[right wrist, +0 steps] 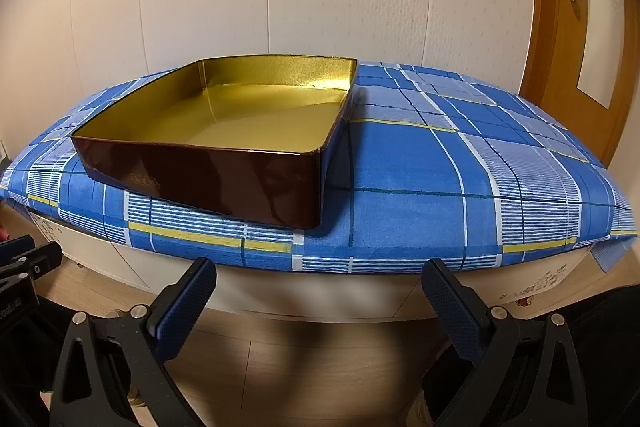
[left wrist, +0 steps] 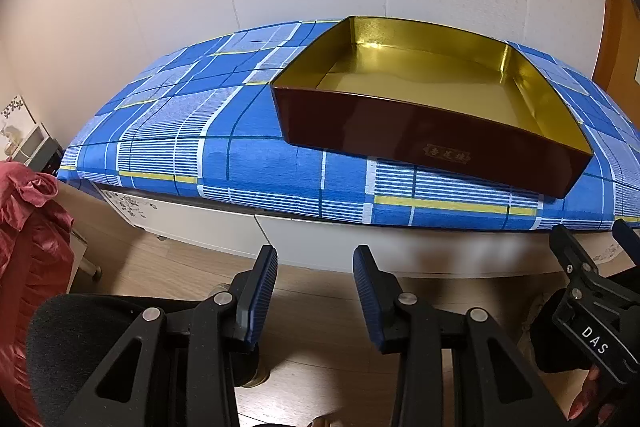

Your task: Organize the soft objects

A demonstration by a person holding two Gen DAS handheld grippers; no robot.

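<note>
Both hand-held grippers, left (left wrist: pixel 315 269) and right (right wrist: pixel 319 281), hang spread and empty before the gold-lined box (left wrist: pixel 404 131) on the blue checked cloth (left wrist: pixel 168 143).

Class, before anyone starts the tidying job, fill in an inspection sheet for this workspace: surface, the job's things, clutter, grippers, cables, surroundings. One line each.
Surface: blue plaid cloth covers the whole top of a low white cabinet.
Job's things: dark red box with a gold inside, lidless and empty, sits on the cloth; no soft objects seen on the cloth.
Clutter: nothing seen on the cloth besides the box.
Grippers: left gripper open, nothing between its fingers; right gripper open wider, also empty; both short of the cabinet.
Cables: nothing seen.
Surroundings: pale wall panels behind, wooden door at right, red fabric at far left, wood floor below.
</note>
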